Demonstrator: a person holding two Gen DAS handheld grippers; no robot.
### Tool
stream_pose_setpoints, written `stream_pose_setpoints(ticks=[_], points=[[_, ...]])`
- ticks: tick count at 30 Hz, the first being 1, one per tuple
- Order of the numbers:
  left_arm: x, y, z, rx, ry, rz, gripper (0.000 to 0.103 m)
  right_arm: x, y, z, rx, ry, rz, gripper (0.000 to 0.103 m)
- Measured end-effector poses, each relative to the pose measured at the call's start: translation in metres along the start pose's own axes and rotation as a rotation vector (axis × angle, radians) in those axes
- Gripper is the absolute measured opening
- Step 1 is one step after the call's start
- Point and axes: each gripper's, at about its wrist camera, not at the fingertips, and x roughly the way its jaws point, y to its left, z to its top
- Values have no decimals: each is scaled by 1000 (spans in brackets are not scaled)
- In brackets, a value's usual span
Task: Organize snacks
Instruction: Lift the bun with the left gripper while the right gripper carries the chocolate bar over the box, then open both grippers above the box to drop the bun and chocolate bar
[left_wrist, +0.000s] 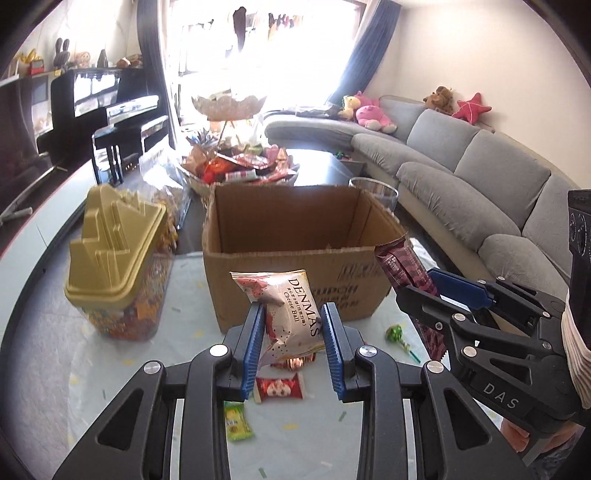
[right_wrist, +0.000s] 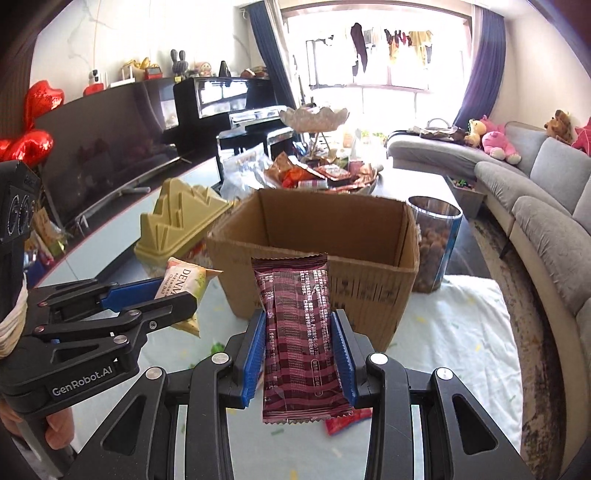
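The left gripper (left_wrist: 291, 339) jaws clench a cheese ball packet (left_wrist: 291, 314). The right gripper (right_wrist: 301, 354) jaws clench a maroon wrapper (right_wrist: 299, 339), both before the cardboard box (right_wrist: 369, 291).

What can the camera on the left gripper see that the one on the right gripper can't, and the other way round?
Only the left wrist view shows the small loose sweets: a red candy, a green packet and a green lollipop. Only the right wrist view shows the red heart balloons and the television. Both show the cardboard box, the gold-lidded jar, the left gripper shut on the Denmas cheese ball bag, and the right gripper shut on the maroon wafer packet.
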Motion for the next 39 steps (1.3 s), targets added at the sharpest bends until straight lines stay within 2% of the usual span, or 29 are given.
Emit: stream_pose_setpoints(ticks=[10,22,35,36,38,39], points=[[7,8,46,27,-50,-2,32,9,-11,43,7,-22,-34,36],[49,22,82,9,1,-11,32,44,-26,84,7,13,-57,37],[88,29,96,-14,62,-20,33,84,-39,96,12,59,-77,37],[91,30,97,-17,65,-15,34,87,-40,97,13,61,-79,37],[93,31,98,-15,73,24,46,91,-40,100,8,58,-88,40],[91,32,97,-16,68,37,56,92,-40,101,6,51,-98,46]])
